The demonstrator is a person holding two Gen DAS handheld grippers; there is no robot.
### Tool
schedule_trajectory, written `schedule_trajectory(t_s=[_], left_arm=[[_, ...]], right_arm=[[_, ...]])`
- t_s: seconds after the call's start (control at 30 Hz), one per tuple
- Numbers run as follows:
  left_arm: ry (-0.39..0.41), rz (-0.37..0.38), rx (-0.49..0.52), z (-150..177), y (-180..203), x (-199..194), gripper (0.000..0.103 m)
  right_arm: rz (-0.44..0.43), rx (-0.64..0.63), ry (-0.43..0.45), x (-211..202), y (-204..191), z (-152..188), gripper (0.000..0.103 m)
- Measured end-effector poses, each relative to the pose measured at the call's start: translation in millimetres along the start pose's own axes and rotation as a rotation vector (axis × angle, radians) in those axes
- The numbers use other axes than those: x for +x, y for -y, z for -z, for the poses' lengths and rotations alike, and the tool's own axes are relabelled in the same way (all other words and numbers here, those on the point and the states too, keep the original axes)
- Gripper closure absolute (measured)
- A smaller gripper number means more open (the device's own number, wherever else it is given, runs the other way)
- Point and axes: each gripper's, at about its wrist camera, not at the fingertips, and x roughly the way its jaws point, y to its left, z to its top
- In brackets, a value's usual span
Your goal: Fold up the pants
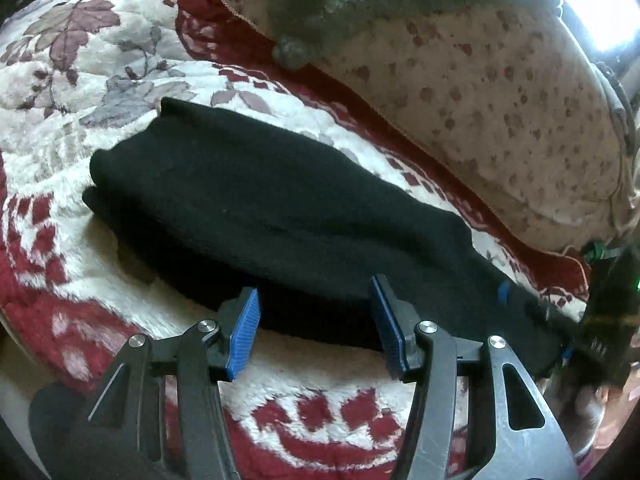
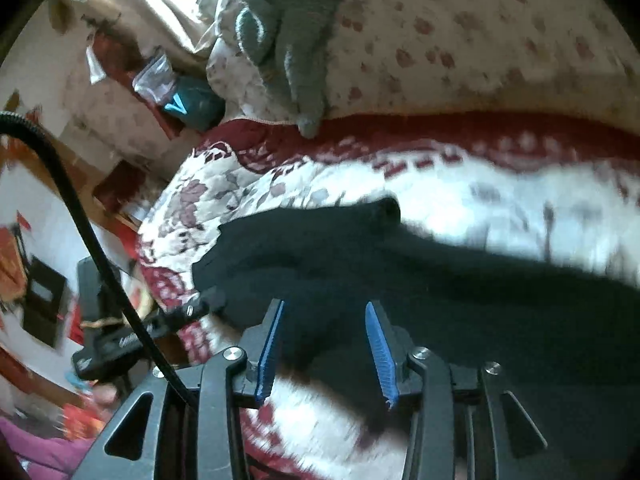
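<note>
The black pants [image 1: 280, 208] lie folded lengthwise in a long strip across the red and white floral blanket [image 1: 80, 80]. My left gripper [image 1: 316, 300] is open, its blue pads at the pants' near edge, nothing between them. In the right wrist view the pants [image 2: 400, 272] stretch from the centre to the right. My right gripper [image 2: 324, 320] is open, its blue pads either side of the dark fabric's near edge; the view is blurred. The right gripper also shows at the far right of the left wrist view [image 1: 532, 312], at the pants' end.
A cream pillow with red spots [image 1: 500, 100] lies behind the pants, with a grey plush toy [image 1: 320, 20] on it. A black cable [image 2: 80, 220] hangs at the left of the right wrist view. The blanket's edge drops off at the left [image 2: 160, 280].
</note>
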Motion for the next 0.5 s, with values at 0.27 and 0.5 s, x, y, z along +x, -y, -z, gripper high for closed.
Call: schedule_trajectory(t_s=[0.27, 0.5], left_arm=[[-0.001, -0.026, -0.031, 6, 4, 10, 0.05], [0.006, -0.037, -0.051, 9, 7, 18, 0.05]], right_arm=[[0.034, -0.036, -0.036, 41, 8, -43, 0.057], [0.068, -0.083, -0.06, 69, 21, -58, 0.079]])
